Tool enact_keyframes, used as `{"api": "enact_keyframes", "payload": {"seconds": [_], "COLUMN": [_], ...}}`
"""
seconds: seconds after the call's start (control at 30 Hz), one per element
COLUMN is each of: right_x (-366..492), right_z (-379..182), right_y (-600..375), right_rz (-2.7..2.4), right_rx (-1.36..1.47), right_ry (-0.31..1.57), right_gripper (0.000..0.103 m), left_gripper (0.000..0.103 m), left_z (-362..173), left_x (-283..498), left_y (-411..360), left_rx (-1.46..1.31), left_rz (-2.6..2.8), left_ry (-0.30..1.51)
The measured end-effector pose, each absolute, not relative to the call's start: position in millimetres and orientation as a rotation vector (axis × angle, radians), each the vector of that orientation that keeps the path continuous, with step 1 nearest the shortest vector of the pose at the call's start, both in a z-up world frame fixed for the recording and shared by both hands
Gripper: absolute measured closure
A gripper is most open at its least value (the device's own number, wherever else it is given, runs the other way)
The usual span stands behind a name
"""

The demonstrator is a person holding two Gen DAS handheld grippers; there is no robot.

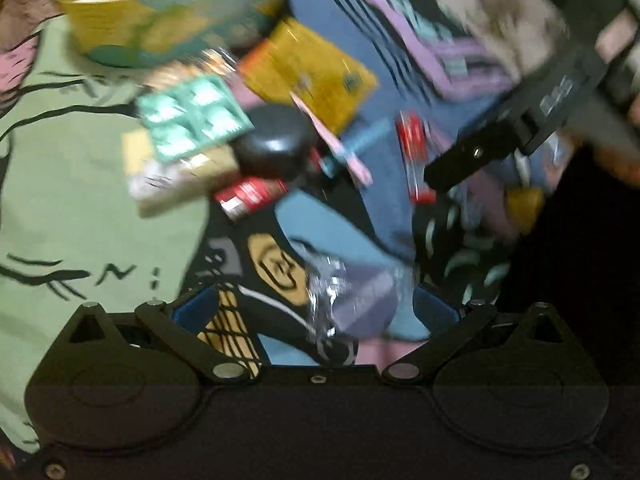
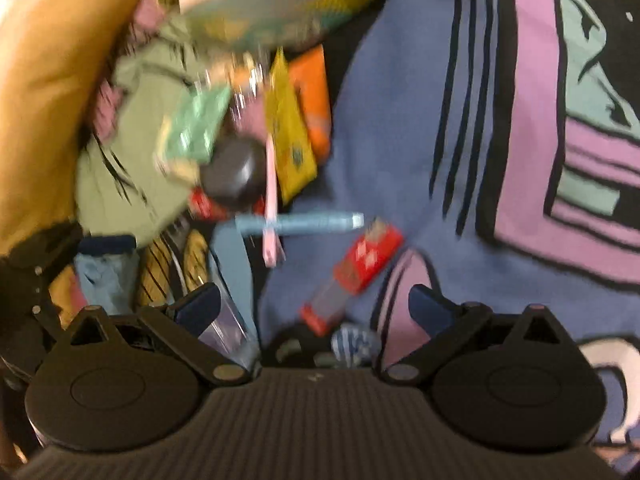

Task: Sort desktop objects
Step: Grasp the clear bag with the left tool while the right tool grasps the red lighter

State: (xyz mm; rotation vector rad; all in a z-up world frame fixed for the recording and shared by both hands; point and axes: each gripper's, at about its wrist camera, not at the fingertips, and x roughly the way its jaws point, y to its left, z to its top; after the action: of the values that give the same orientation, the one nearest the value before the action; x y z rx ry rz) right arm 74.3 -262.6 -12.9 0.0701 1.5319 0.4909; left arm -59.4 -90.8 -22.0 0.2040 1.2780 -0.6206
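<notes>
Both jaws stand wide and empty: the right gripper (image 2: 314, 306) hangs over the red-capped tube (image 2: 352, 276), the left gripper (image 1: 316, 312) over crinkled clear wrap (image 1: 326, 292). That tube lies on the patterned cloth (image 2: 400, 120), its long axis slanting, red box end up-right. Just up-left of it a blue pen (image 2: 300, 223) crosses a pink stick (image 2: 271, 208); beyond sit the black puck (image 2: 236, 174) and yellow packet (image 2: 290, 136). Seems an approach; next, lower and square the jaws across the tube.

Red stapler (image 2: 362, 270), light-blue pen (image 2: 300, 223), yellow packet (image 2: 289, 128), green-and-white blister pack (image 1: 192, 114), glossy black round case (image 1: 276, 148)
</notes>
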Motion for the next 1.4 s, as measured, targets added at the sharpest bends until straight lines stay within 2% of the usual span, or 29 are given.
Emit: {"api": "enact_keyframes", "payload": {"seconds": [0.3,0.4,0.47,0.5,0.53,0.57,0.6,0.63,0.67,0.77,0.83,1.07,1.1,1.13,1.17,1.2,1.23,1.27,1.3,1.4], "right_x": [49,47,43,41,39,37,36,37,38,42,43,59,62,64,67,69,71,73,73,71], "right_z": [-28,-32,-34,-36,-36,-35,-34,-32,-31,-24,-16,-13,-14,-15,-18,-20,-23,-27,-29,-36], "right_y": [-253,-245,-238,-235,-231,-228,-228,-231,-236,-249,-253,-262,-262,-261,-258,-256,-253,-251,-250,-241], "right_rz": [0.415,0.428,0.420,0.424,0.423,0.423,0.425,0.425,0.421,0.417,0.424,0.347,0.339,0.335,0.334,0.335,0.332,0.327,0.318,0.307], "right_rx": [0.020,-0.037,-0.117,-0.165,-0.198,-0.221,-0.228,-0.209,-0.167,-0.073,-0.034,0.015,0.021,0.029,0.040,0.057,0.073,0.071,0.059,-0.002], "right_ry": [1.650,1.671,1.660,1.655,1.645,1.634,1.631,1.629,1.629,1.618,1.585,1.526,1.521,1.513,1.507,1.505,1.499,1.496,1.501,1.495], "right_gripper": [0.001,0.006,0.023,0.026,0.036,0.050,0.057,0.073,0.081,0.082,0.082,0.081,0.078,0.070,0.055,0.050,0.041,0.038,0.038,0.038], "left_gripper": [0.000,0.000,0.005,0.014,0.028,0.037,0.058,0.060,0.060,0.069,0.082,0.082,0.074,0.058,0.050,0.044,0.041,0.039,0.036,0.035], "left_z": [-63,-62,-61,-59,-56,-53,-49,-46,-46,-41,-32,-25,-29,-34,-38,-43,-47,-50,-51,-54], "left_x": [-71,-74,-75,-74,-74,-74,-74,-74,-74,-74,-66,-56,-56,-56,-56,-56,-56,-57,-58,-62], "left_y": [-123,-124,-121,-119,-116,-113,-110,-107,-105,-100,-95,-87,-89,-93,-97,-102,-106,-111,-114,-122], "left_rx": [0.398,0.406,0.396,0.380,0.361,0.342,0.319,0.297,0.284,0.257,0.200,0.110,0.121,0.127,0.136,0.148,0.168,0.190,0.206,0.268], "left_rz": [-0.594,-0.596,-0.590,-0.585,-0.586,-0.591,-0.591,-0.586,-0.585,-0.585,-0.575,-0.594,-0.601,-0.608,-0.611,-0.607,-0.611,-0.614,-0.618,-0.621], "left_ry": [1.290,1.283,1.278,1.275,1.267,1.259,1.245,1.234,1.236,1.227,1.212,1.214,1.227,1.237,1.241,1.243,1.246,1.242,1.232,1.208]}}
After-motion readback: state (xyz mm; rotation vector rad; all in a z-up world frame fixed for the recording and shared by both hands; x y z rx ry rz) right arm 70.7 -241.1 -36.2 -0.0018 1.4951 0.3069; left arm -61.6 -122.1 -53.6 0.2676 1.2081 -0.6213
